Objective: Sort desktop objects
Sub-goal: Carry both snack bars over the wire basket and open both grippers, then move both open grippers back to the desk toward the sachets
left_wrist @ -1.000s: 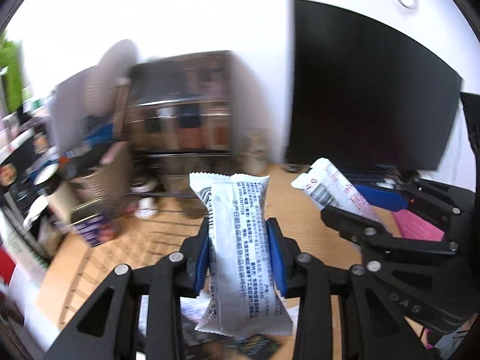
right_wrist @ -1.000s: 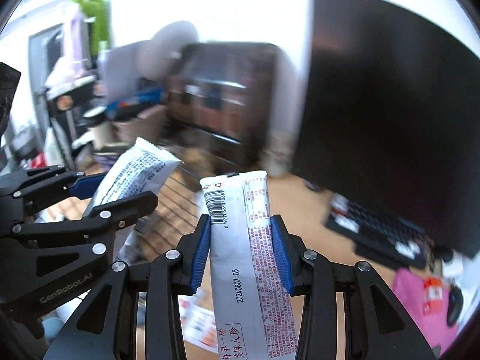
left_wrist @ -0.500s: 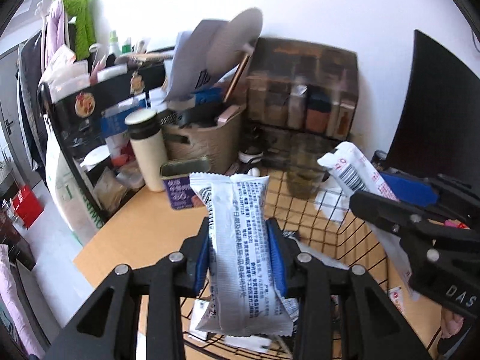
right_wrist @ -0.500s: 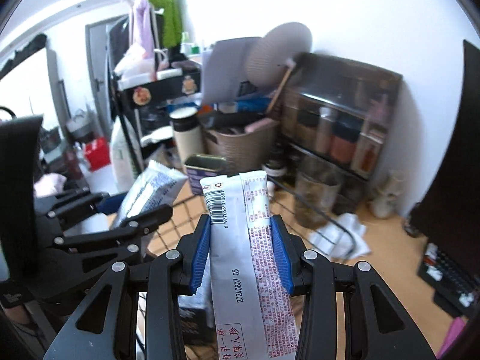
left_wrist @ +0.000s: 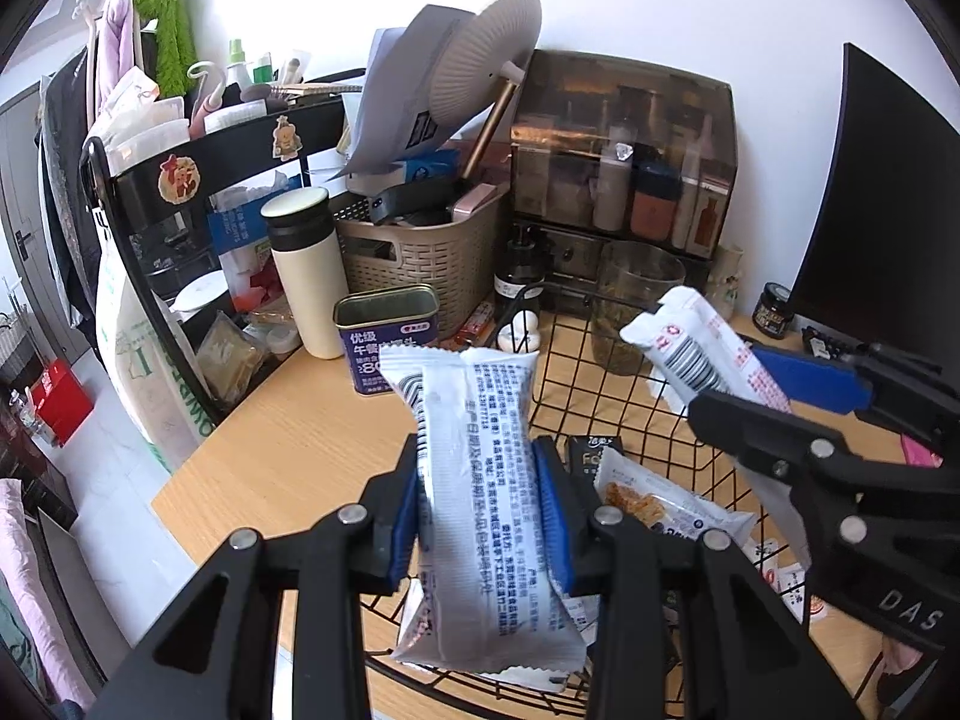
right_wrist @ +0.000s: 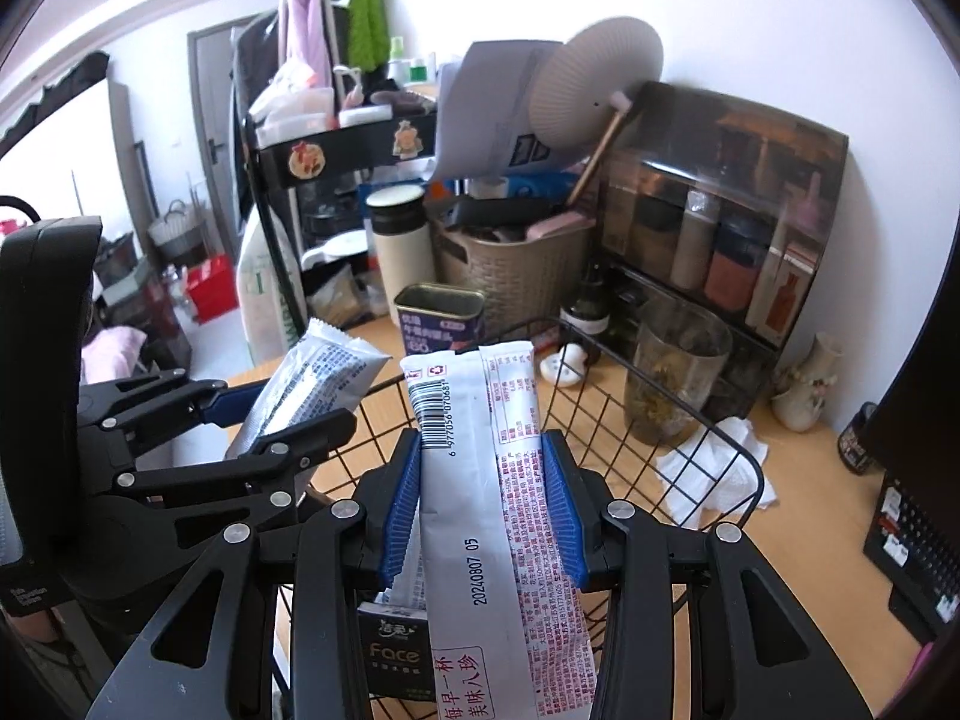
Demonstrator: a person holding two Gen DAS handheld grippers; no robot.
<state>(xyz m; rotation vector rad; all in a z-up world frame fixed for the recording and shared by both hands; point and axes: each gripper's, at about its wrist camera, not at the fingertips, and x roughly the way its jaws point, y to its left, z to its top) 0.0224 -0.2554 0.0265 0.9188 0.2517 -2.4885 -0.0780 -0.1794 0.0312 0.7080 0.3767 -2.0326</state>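
A cream flask (left_wrist: 307, 276) with a black collar is seen beside a brown woven basket (left_wrist: 420, 252). A tinted cabinet (left_wrist: 624, 150) of bottles is set against the wall, a dark monitor (left_wrist: 888, 210) alongside.

Lighting: bright, even daylight in both wrist views, strongest on the white wall (left_wrist: 690, 6), which washes out near the top; shadows under the wire basket (left_wrist: 606, 378) on the wooden desk (left_wrist: 288, 420) are soft and faint. Sharpness: both views crisp, the print on the silver packet (left_wrist: 486, 480) and the white sachet (right_wrist: 480, 480) legible, with slight softness on the brown cabinet (right_wrist: 720, 192) in the right view. Distortion: heavy fisheye bending toward the rim, black vignette corners, the dark monitor (left_wrist: 888, 210) curved at the edge.
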